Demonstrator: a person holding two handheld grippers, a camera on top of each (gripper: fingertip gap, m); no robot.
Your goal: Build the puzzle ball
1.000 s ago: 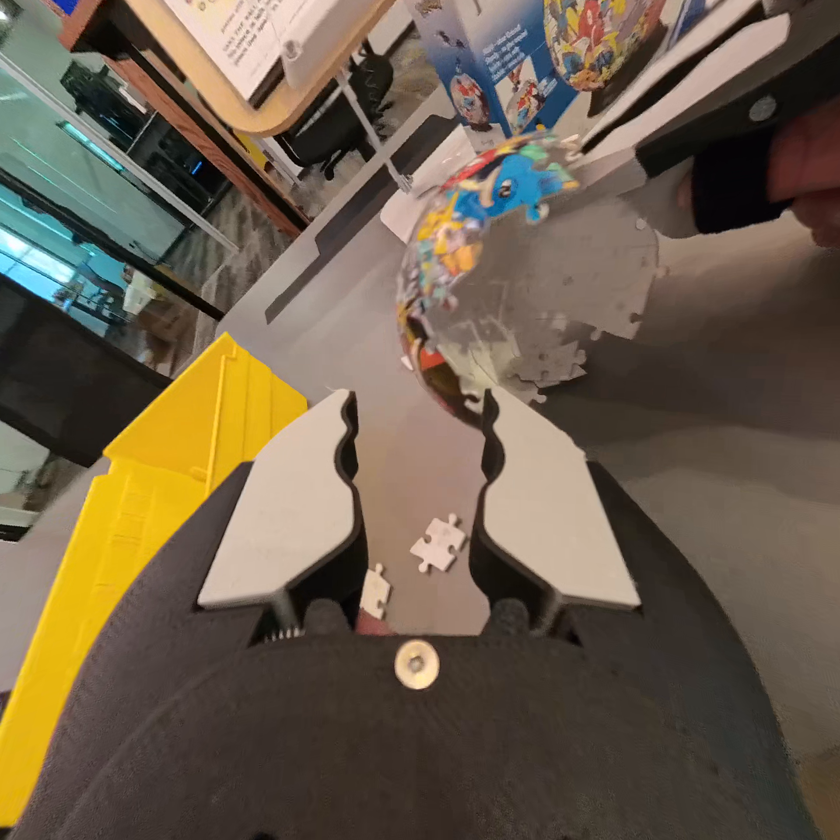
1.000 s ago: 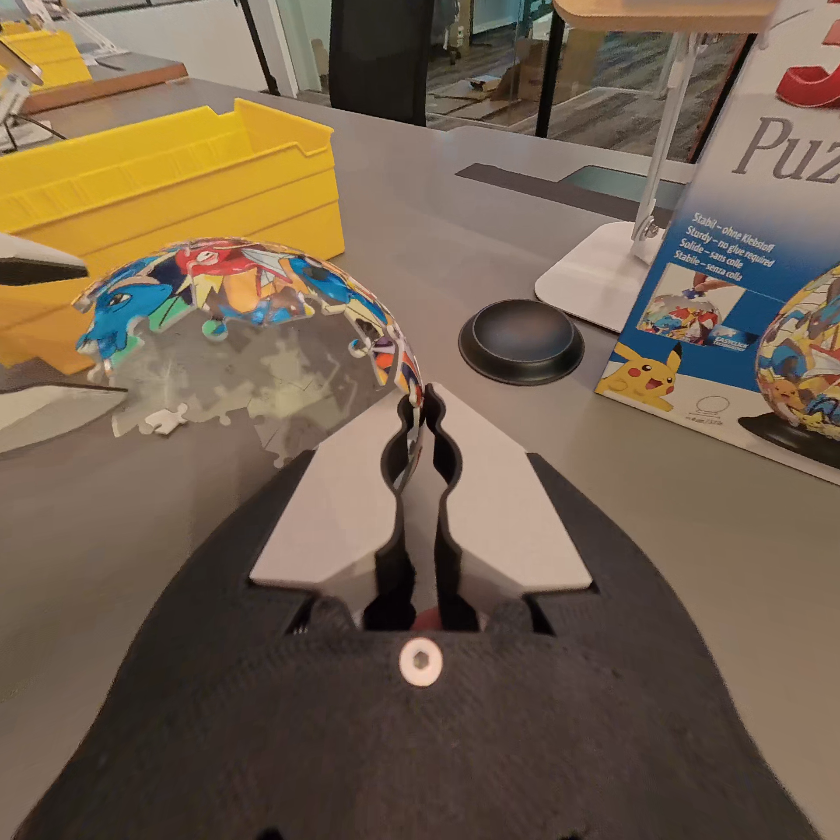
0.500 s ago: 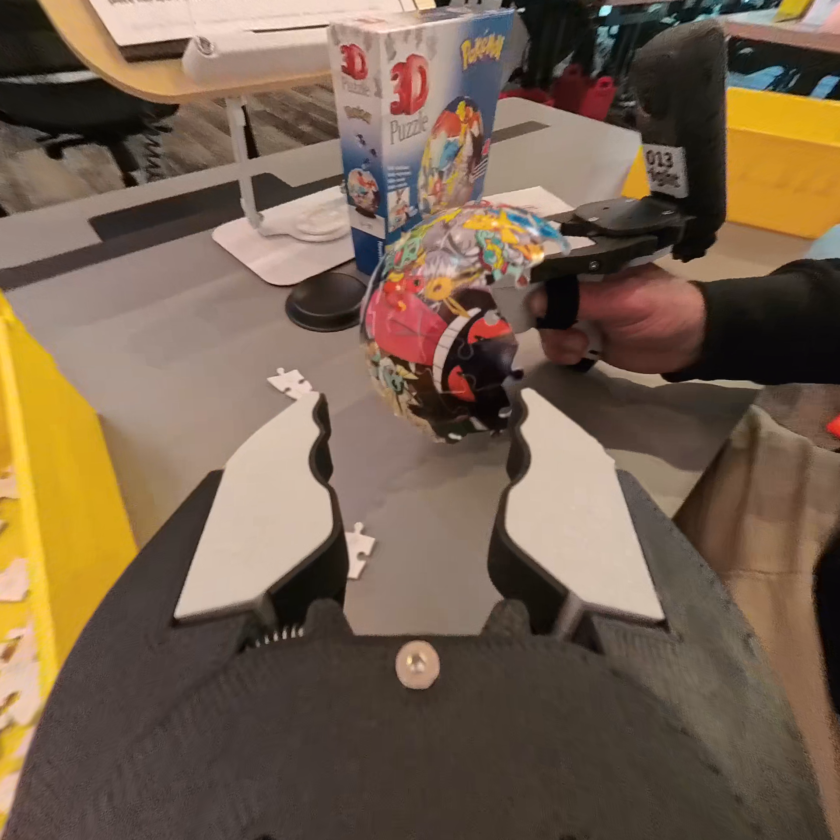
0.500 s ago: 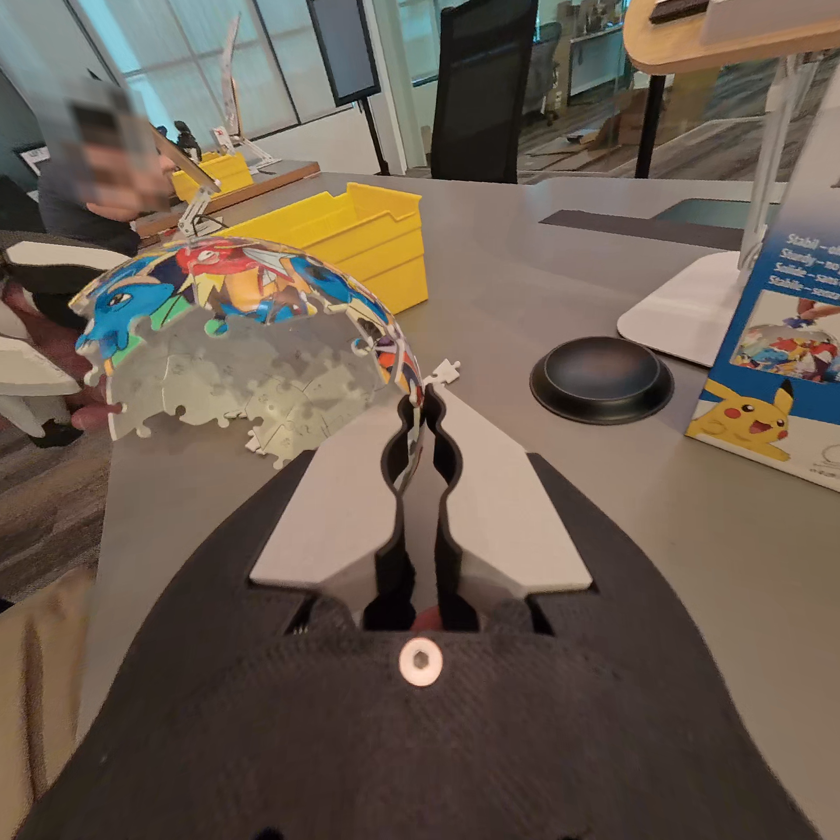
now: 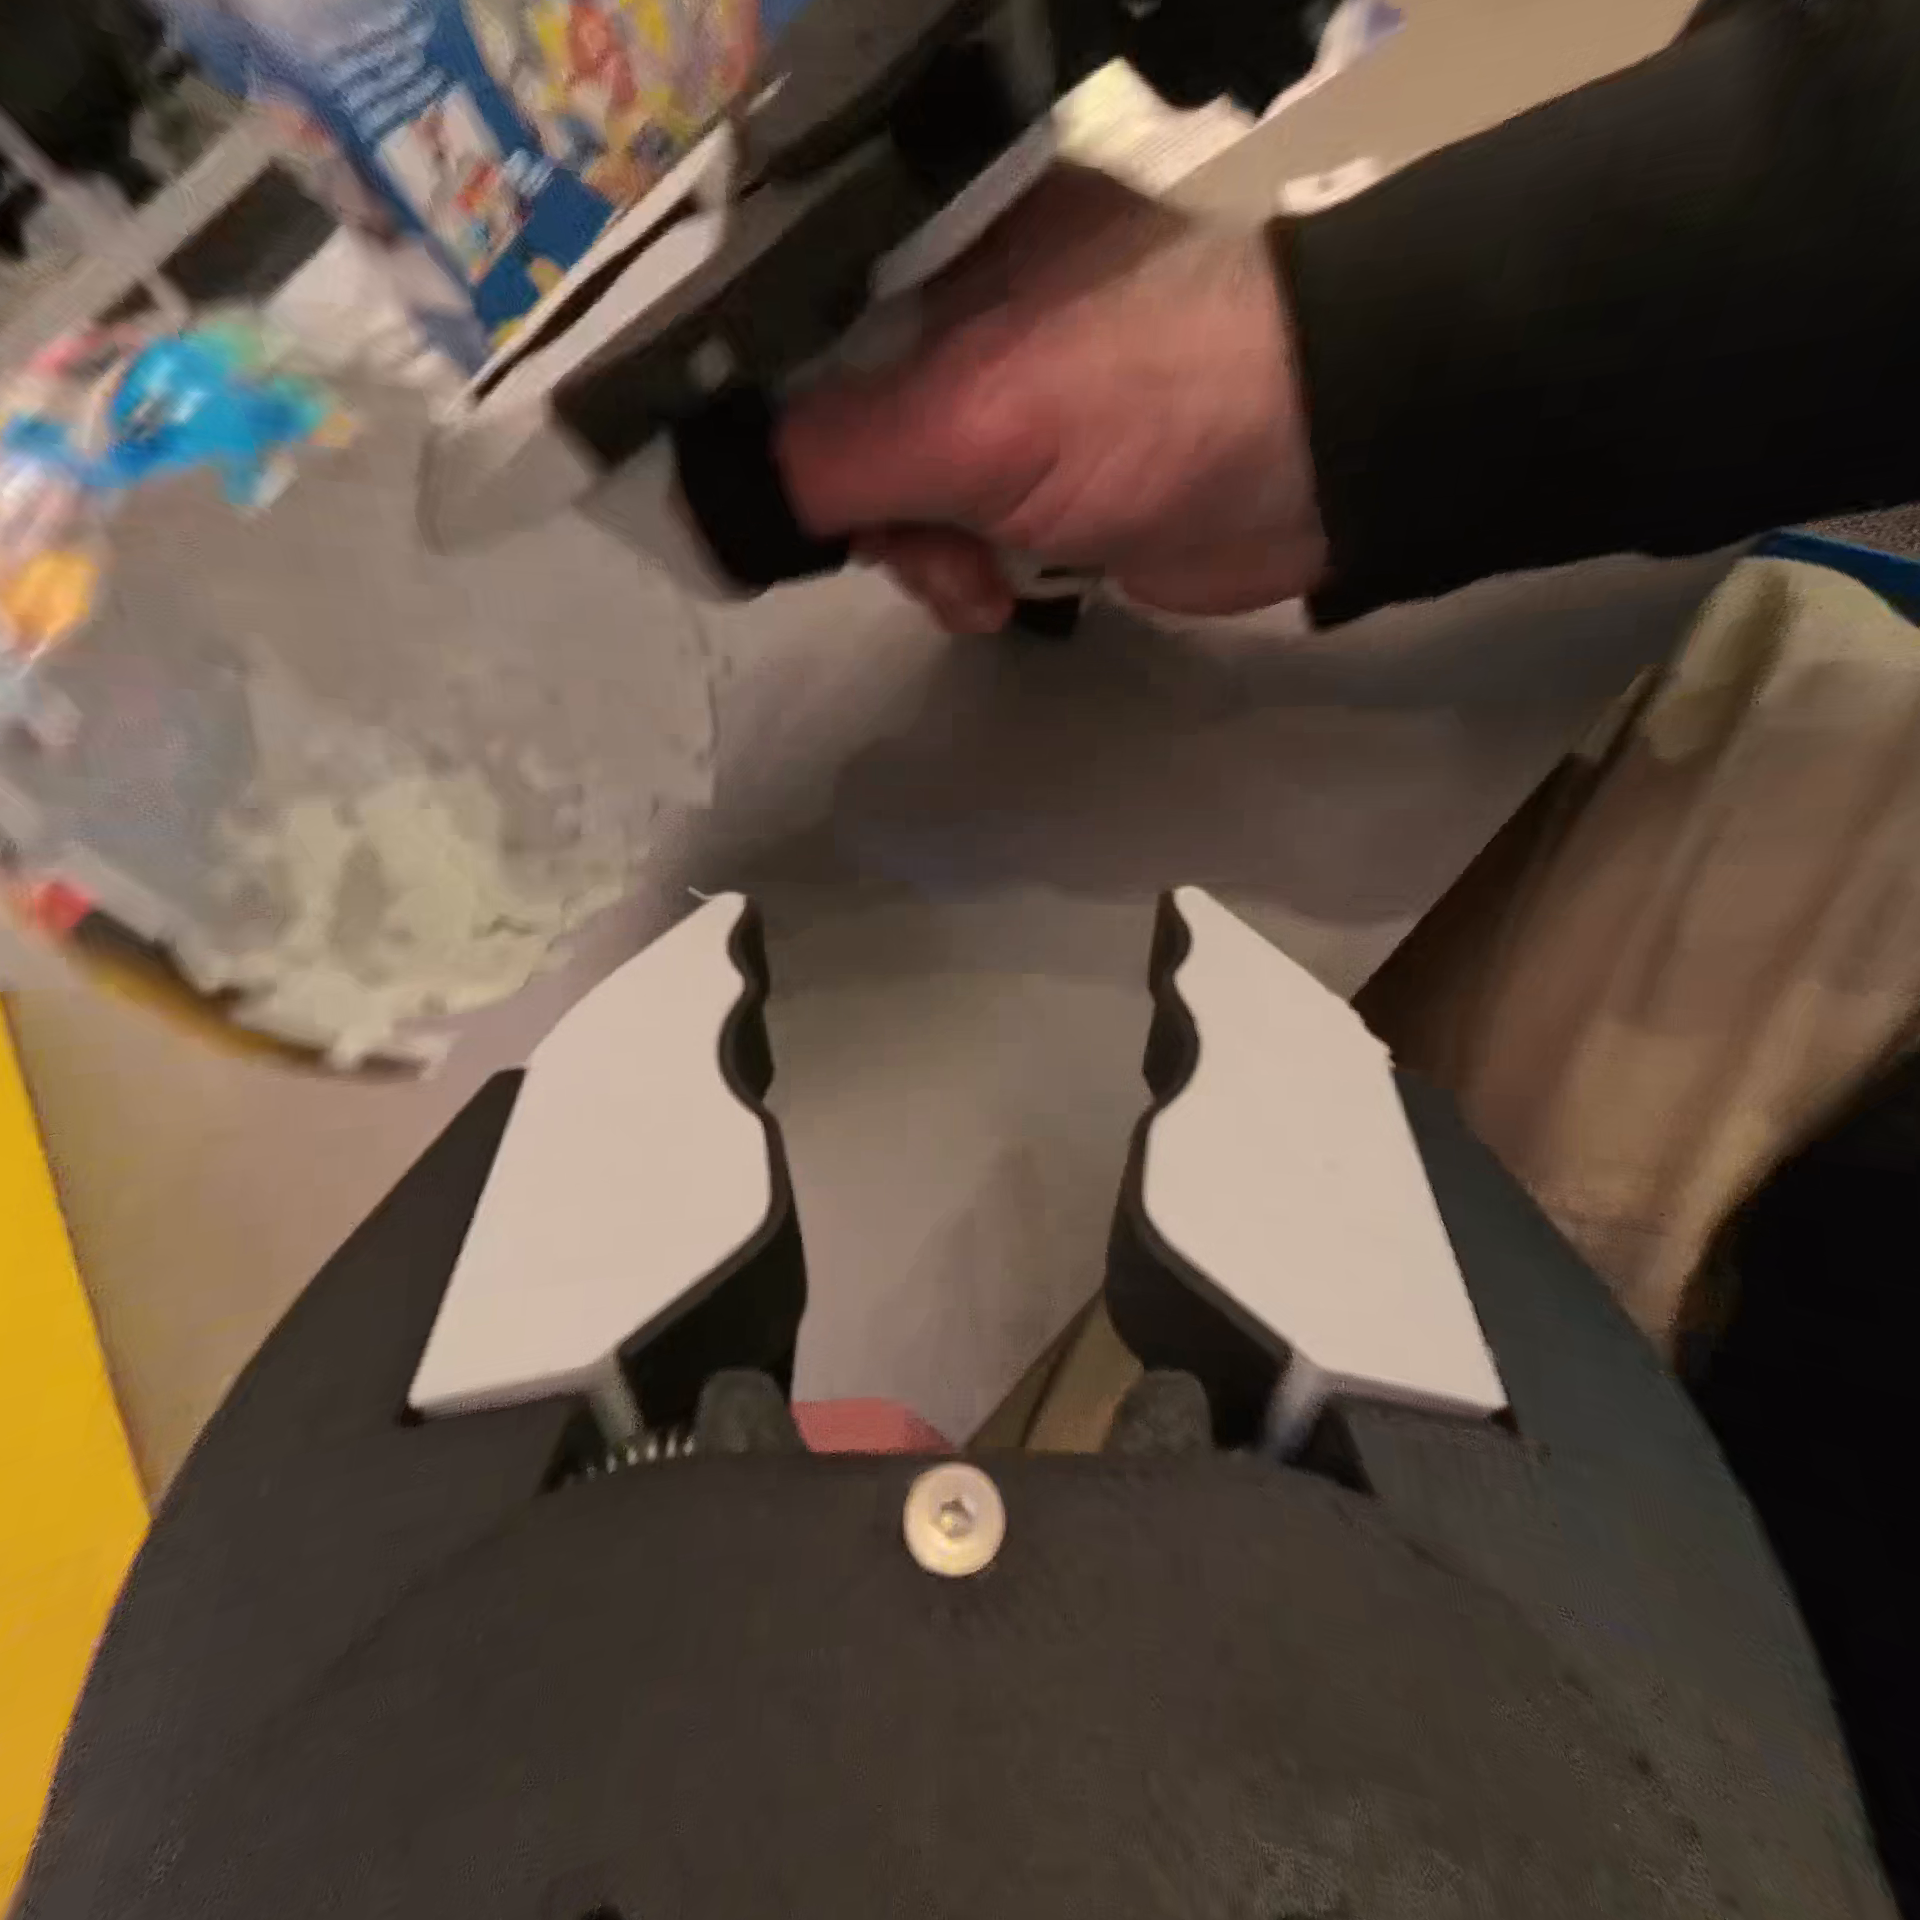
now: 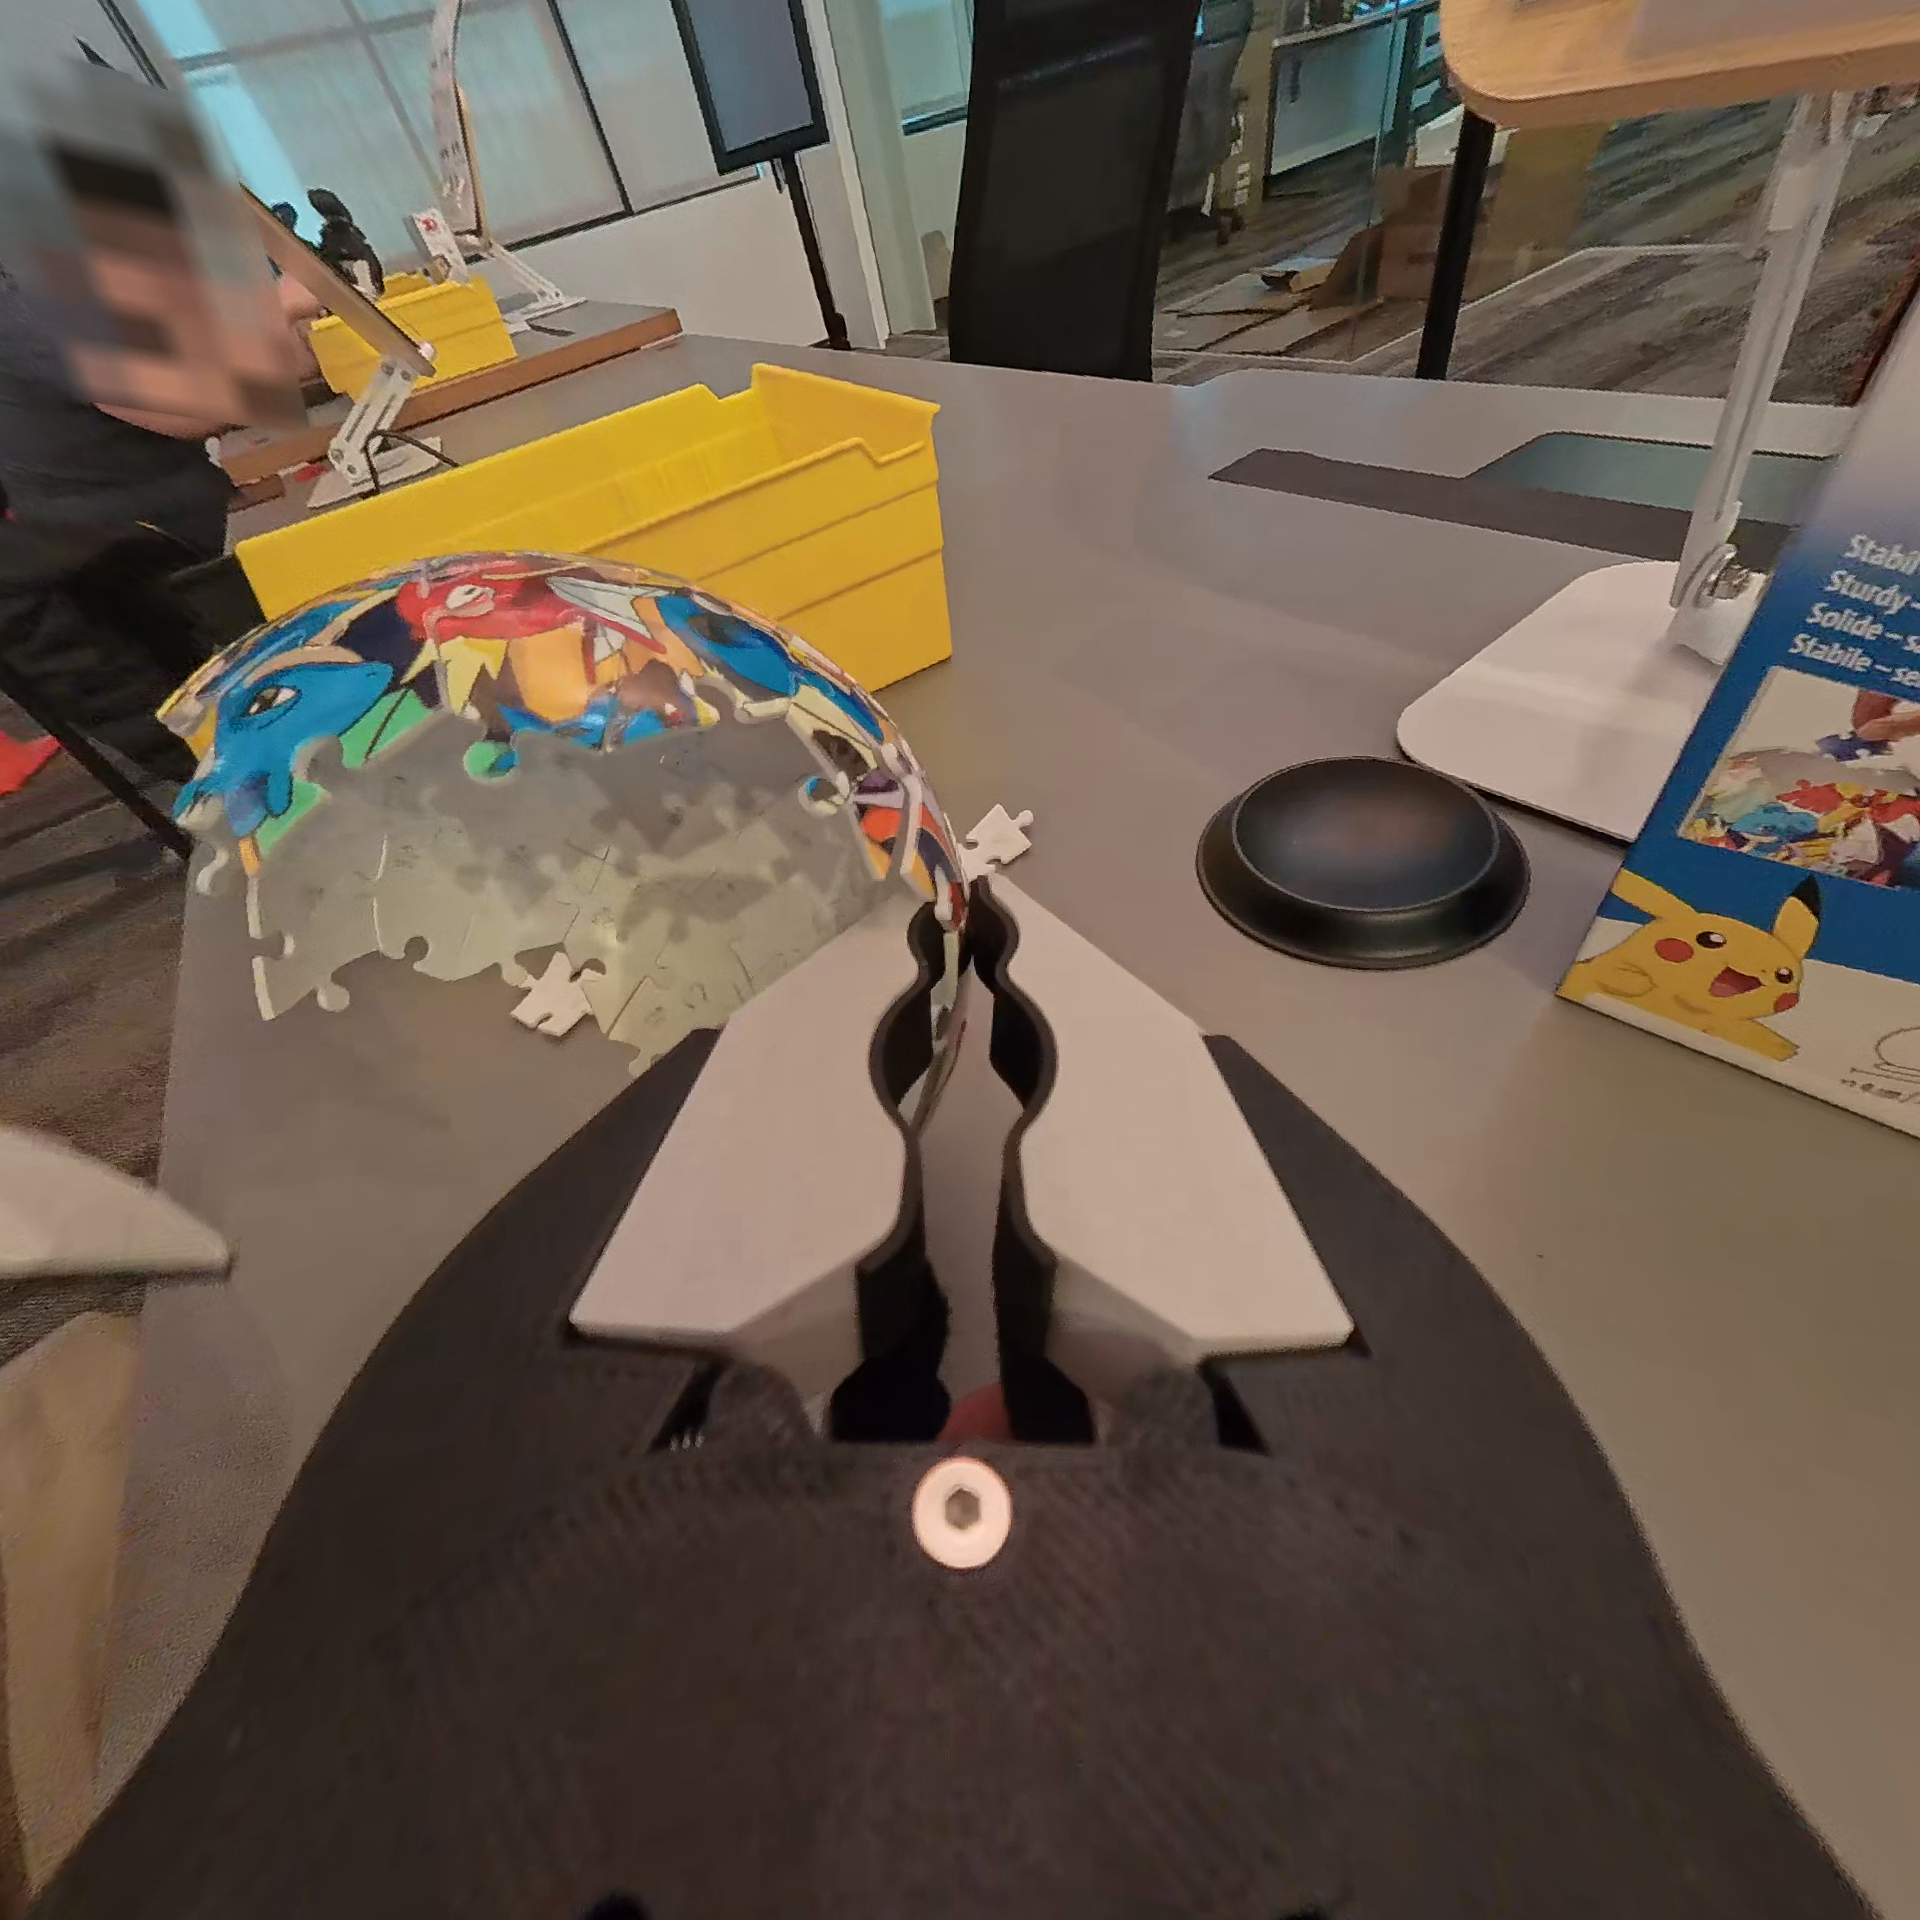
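The partly built puzzle ball (image 6: 561,769) is an open shell, colourful outside and grey inside, held above the grey table (image 6: 1195,644). My right gripper (image 6: 971,914) is shut on the shell's rim at its right edge. In the blurred left wrist view the shell (image 5: 332,790) is at the left with its hollow side showing, and the right gripper (image 5: 665,312) and the hand holding it are above. My left gripper (image 5: 956,935) is open and empty, to the right of the shell and clear of it. One of its fingers (image 6: 104,1226) shows at the left edge of the right wrist view.
A loose white piece (image 6: 997,831) lies just beyond the shell. A black round stand (image 6: 1361,862), the puzzle box (image 6: 1787,831) and a white lamp base (image 6: 1558,707) are to the right. A yellow bin (image 6: 675,520) is behind. The table's near edge and beige fabric (image 5: 1558,987) are close. The loose white piece (image 6: 997,831) lies some 12 cm from my right tips, 20 cm from my left tips.
My left gripper has swung round the shell, from its coloured side to its hollow side, staying open. My right gripper keeps its hold on the rim, and the scene around it has shifted a little.
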